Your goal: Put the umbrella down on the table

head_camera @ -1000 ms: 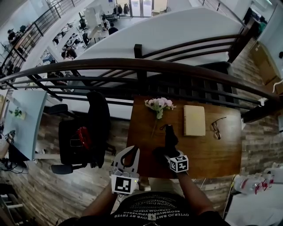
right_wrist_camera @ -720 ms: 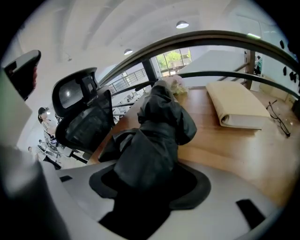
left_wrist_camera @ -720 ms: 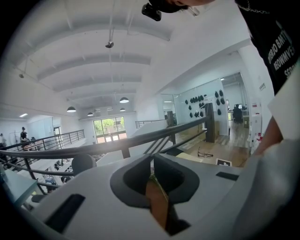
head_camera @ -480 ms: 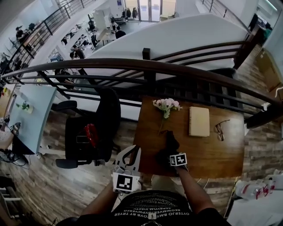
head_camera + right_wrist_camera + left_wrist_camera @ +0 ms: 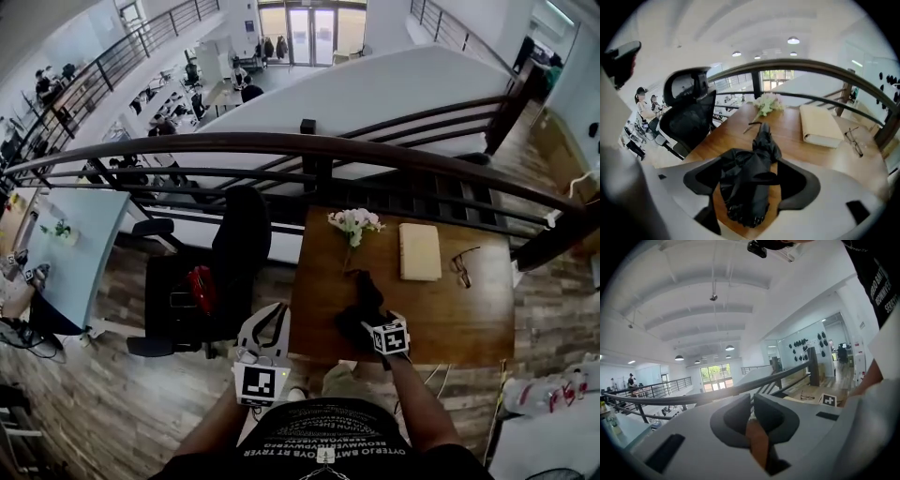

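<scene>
A black folded umbrella (image 5: 363, 298) lies on the brown wooden table (image 5: 469, 319), near its front edge, pointing away from me. My right gripper (image 5: 360, 321) sits over the umbrella's near end. In the right gripper view the umbrella (image 5: 761, 140) lies between the spread jaws of that gripper (image 5: 752, 180). The jaws have just been opening, and the right pad stands clear of the crumpled fabric. My left gripper (image 5: 270, 325) hangs off the table's left front corner, and in its own view the gripper (image 5: 751, 411) is shut with nothing in it.
A bunch of pale flowers (image 5: 353, 223), a cream book (image 5: 419, 251) and glasses (image 5: 461, 266) lie at the table's far side. A dark railing (image 5: 309, 145) runs behind it. A black office chair (image 5: 211, 281) stands to the left.
The umbrella stays lying on the table under my right gripper, which has shifted slightly. My left gripper has moved up a little beside the table's corner.
</scene>
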A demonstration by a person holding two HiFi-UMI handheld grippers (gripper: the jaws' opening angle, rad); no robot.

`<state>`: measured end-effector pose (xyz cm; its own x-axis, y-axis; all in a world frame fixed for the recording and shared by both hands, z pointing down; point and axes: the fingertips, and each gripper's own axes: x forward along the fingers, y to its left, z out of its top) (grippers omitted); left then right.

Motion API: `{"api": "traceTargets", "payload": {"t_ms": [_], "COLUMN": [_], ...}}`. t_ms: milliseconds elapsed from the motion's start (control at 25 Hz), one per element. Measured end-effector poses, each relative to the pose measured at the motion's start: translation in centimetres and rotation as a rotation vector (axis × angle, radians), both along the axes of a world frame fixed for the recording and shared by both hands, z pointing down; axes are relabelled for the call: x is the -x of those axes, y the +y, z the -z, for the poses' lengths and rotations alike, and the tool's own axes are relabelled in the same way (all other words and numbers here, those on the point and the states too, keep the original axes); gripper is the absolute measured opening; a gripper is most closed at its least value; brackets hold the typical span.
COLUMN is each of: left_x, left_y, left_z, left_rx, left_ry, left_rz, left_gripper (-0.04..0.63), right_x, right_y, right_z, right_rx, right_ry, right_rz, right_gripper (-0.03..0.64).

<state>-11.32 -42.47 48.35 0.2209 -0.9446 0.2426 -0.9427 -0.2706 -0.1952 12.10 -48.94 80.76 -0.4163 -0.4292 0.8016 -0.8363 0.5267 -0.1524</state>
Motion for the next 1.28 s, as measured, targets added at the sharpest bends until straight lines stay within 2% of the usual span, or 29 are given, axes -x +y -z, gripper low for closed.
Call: {"api": "traceTargets", "payload": {"t_ms": [40, 80, 160, 240, 320, 640, 920, 1160, 1280], "left_x": [0.5, 1.1, 2.0, 2.4, 2.5, 2.5, 3.4, 3.9, 3.5], "left_y": [0.5, 0.9, 1.8, 3.0, 4.3, 8.3, 11.0, 11.2, 11.2], "left_z": [0.4, 0.7, 1.3, 1.9, 2.8, 5.8, 6.8, 6.4, 5.7], "left_rx": [-0.007, -0.016, -0.036, -0.055, -0.076, -0.133, -0.158, -0.140, -0.138], "left_ry": [0.006, 0.012, 0.040, 0.077, 0.109, 0.138, 0.141, 0.169, 0.153], "left_rz": [0.021, 0.040, 0.056, 0.036, 0.011, -0.089, -0.115, -0.130, -0.147], "left_gripper": [0.044, 0.044, 0.044, 0.044, 0.043, 0.037, 0.038, 0.038, 0.038], "right_x": [0.0, -0.1, -0.2, -0.6, -1.0, -0.4, 1.1, 1.7, 1.4], "right_y": [0.0, 0.0, 0.2, 0.9, 2.2, 8.5, 14.2, 15.5, 15.7], "right_z": [2.1, 4.5, 9.1, 13.0, 16.1, 27.8, 36.6, 37.4, 36.8], "right_rx": [-0.063, -0.132, -0.280, -0.400, -0.477, -0.682, -0.818, -0.839, -0.831], "right_ry": [-0.012, -0.029, -0.061, -0.067, -0.072, -0.141, -0.204, -0.152, -0.149], "right_rz": [-0.007, -0.020, -0.058, -0.092, -0.125, -0.132, -0.127, -0.144, -0.156], "right_gripper": [0.377, 0.342, 0.200, 0.080, 0.024, 0.015, 0.015, 0.016, 0.015]}}
